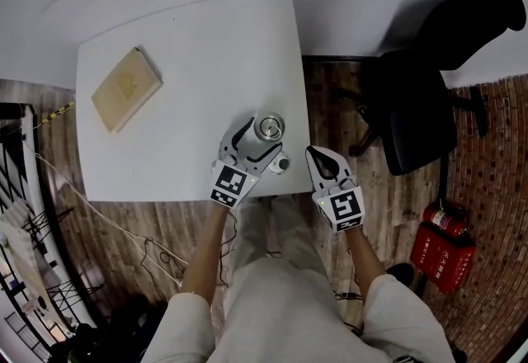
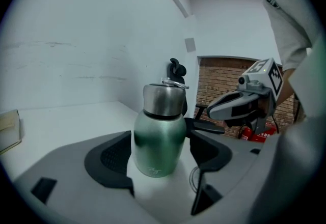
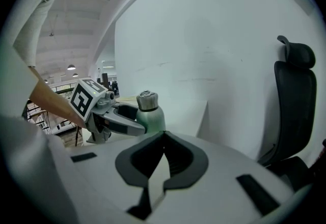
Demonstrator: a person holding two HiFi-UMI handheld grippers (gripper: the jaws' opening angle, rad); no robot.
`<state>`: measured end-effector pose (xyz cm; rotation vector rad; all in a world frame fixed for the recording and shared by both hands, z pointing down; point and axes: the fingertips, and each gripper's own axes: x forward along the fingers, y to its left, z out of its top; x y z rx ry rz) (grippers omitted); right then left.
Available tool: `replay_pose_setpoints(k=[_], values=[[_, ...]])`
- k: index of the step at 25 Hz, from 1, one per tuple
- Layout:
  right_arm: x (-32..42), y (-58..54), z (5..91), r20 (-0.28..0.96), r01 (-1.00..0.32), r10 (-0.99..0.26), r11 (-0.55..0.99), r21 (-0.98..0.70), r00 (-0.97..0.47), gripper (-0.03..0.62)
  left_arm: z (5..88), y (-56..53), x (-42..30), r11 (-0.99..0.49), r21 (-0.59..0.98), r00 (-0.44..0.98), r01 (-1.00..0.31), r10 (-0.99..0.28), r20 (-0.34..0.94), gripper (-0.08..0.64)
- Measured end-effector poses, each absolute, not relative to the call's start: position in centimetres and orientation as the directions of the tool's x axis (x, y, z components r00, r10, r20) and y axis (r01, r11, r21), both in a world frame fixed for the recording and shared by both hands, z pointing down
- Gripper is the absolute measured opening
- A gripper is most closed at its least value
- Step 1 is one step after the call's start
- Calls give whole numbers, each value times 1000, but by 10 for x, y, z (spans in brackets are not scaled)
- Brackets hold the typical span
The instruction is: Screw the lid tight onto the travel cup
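Observation:
The green travel cup (image 1: 269, 127) stands near the front right corner of the white table (image 1: 190, 48), with its steel lid (image 2: 164, 100) on top. My left gripper (image 1: 261, 142) is open, one jaw on each side of the cup's body (image 2: 158, 139). The dark pads (image 2: 113, 159) stand beside the cup without pressing on it. My right gripper (image 1: 324, 160) hangs just off the table's right edge, to the right of the cup. It is shut with nothing between its jaws (image 3: 162, 141). The right gripper view shows the cup (image 3: 150, 112) ahead at left.
A flat wooden block (image 1: 125, 89) lies at the table's far left. A black office chair (image 1: 429, 89) stands right of the table, and a red fire extinguisher box (image 1: 441, 246) is on the floor at right. Cables run along the floor at left.

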<state>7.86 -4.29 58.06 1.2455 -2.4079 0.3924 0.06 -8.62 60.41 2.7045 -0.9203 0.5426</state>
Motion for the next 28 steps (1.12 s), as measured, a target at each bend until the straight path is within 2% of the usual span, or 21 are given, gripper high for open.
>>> replay_pose_setpoints(k=[15, 22, 25, 28], values=[[72, -41, 576, 398, -798, -706, 588, -132, -585, 5, 604, -97, 11, -783, 100, 751, -614, -541, 380, 336], [61, -37, 576, 388, -758, -663, 629, -175, -640, 200, 602, -95, 13, -784, 97, 753, -613, -543, 371, 336], [53, -42, 574, 382, -743, -652, 649, -165, -655, 330, 602, -95, 13, -785, 95, 753, -612, -541, 374, 337], [45, -51, 568, 360, -732, -652, 662, -160, -668, 334, 602, -95, 12, -785, 95, 753, -612, -543, 371, 336]])
